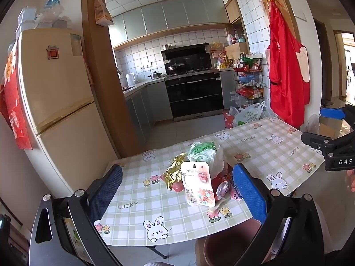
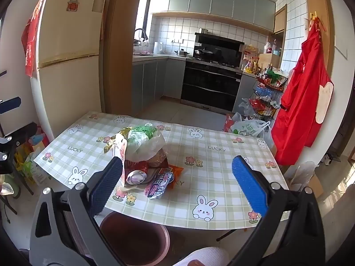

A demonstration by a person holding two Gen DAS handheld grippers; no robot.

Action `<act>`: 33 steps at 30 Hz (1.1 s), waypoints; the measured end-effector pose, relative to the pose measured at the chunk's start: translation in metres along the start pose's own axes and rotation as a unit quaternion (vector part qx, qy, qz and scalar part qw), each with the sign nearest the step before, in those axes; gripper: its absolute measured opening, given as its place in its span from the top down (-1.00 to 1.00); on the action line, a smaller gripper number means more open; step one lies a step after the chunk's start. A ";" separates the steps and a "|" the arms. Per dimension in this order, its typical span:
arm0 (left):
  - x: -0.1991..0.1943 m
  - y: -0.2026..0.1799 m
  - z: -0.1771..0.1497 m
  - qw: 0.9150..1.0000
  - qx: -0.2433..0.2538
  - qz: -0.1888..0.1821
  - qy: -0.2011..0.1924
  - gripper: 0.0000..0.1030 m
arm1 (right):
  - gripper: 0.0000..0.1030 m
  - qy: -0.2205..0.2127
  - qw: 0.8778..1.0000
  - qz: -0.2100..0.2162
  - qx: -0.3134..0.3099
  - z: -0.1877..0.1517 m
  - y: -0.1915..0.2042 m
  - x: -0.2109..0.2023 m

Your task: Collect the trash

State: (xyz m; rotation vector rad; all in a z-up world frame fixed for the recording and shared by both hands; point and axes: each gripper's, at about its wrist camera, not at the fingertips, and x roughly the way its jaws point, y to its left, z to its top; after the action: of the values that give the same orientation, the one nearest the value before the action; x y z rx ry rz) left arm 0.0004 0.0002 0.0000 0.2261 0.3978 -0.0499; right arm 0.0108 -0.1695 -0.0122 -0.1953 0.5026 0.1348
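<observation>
Your left gripper [image 1: 177,190] and right gripper [image 2: 177,186], fingers spread wide and empty, above the heap of crumpled wrappers [image 2: 144,155] on the checked bunny-print desk [image 2: 221,155], brown round bin [image 2: 133,239] below its edge.

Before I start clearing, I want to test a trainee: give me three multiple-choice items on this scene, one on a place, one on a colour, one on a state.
1. Where is the brown bin?
A. on the table
B. on the floor below the table's near edge
C. beside the oven

2. What colour is the apron hanging on the wall?
A. red
B. green
C. white

3. How do the left gripper jaws stand?
A. shut on the gold wrapper
B. shut, holding nothing
C. open, holding nothing

Answers: B, its rim shows under the table edge; A, it is plainly red; C, both pads stand wide apart around the trash pile.
</observation>
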 end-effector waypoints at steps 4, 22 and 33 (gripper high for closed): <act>0.000 0.000 0.000 1.000 0.000 0.000 -0.001 -0.89 | -0.89 0.000 1.000 0.000 0.000 0.000 -0.001 0.000; 0.000 0.000 0.000 1.000 -0.001 0.001 0.001 -0.89 | -0.89 -0.001 1.000 0.002 0.004 0.002 0.000 0.000; -0.001 -0.003 0.000 1.000 0.001 0.003 -0.001 -0.89 | -0.89 -0.001 1.000 0.001 0.004 0.002 0.000 0.000</act>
State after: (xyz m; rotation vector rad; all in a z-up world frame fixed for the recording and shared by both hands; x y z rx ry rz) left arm -0.0010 -0.0024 0.0003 0.2293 0.3957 -0.0440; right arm 0.0115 -0.1692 -0.0100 -0.1862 0.5018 0.1357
